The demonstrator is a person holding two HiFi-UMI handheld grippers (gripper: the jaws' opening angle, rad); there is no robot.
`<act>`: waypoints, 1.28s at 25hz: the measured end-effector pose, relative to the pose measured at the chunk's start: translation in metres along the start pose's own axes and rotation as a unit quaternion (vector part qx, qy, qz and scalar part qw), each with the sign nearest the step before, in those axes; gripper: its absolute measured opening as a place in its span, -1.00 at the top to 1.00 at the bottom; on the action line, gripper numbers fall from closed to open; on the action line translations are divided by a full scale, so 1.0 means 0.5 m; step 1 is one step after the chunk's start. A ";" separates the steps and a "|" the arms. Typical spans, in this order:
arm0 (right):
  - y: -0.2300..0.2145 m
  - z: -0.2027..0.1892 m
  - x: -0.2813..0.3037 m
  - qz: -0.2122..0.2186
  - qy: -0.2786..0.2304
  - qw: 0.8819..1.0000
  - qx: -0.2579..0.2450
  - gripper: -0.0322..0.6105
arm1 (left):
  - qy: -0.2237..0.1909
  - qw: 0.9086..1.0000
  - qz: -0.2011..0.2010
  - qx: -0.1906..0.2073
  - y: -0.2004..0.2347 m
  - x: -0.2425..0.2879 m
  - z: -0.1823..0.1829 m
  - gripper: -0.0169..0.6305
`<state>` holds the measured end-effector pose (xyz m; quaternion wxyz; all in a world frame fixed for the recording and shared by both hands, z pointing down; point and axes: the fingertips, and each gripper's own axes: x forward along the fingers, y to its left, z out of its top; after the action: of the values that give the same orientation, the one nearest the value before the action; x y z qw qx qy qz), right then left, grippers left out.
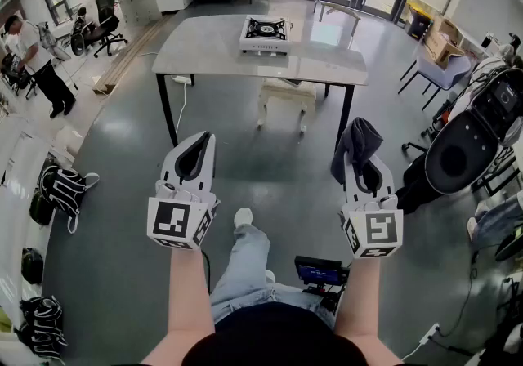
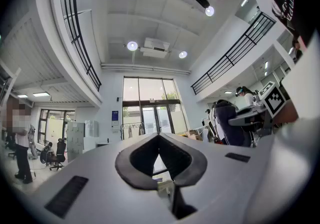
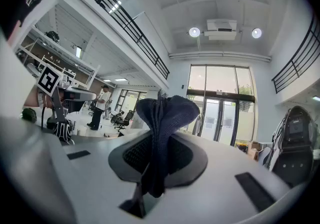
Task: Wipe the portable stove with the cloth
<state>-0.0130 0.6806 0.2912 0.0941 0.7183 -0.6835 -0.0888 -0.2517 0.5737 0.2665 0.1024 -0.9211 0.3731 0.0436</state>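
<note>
a: where's the stove (image 1: pixel 265 32)?
b: well ahead of both sets of jaws, on the desk (image 1: pixel 204 46), towards its far edge. neither gripper is near it, and open floor (image 1: pixel 122 193) lies between the jaws and the desk.

a: and the cloth (image 3: pixel 161 118)?
b: in the right gripper (image 1: pixel 364 162). its jaws are closed on it and pinch the dark fabric into a bunched fold. the top of the cloth puffs out past the tips, and a tail hangs back through the hollow between the pads towards the gripper's body.

a: the left gripper (image 2: pixel 159 137)?
b: jaws brought together, tips touching, nothing caught in them. only the diamond-shaped hollow between the pads stays clear, and some of the room shows through it.

a: how do the two sit against each other?
b: side by side and well apart, both over the floor, both pointing towards the desk.

a: anything else around?
b: a stool (image 1: pixel 286 93) under the desk, straight ahead between the two sets of jaws. a person (image 1: pixel 33 58) stands far off to the left of the left jaws. a chair (image 1: pixel 441 70) sits ahead and to the right of the right jaws.
</note>
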 end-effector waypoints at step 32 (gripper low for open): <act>-0.099 -0.041 0.407 0.004 0.048 0.998 -0.043 0.69 | -0.002 0.999 -0.023 -0.039 0.186 0.439 -0.101 0.91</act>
<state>0.0505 0.4798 0.2986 0.1575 0.7147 -0.6764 -0.0831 -0.1586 0.3484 0.2670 0.0677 -0.9326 0.3498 0.0579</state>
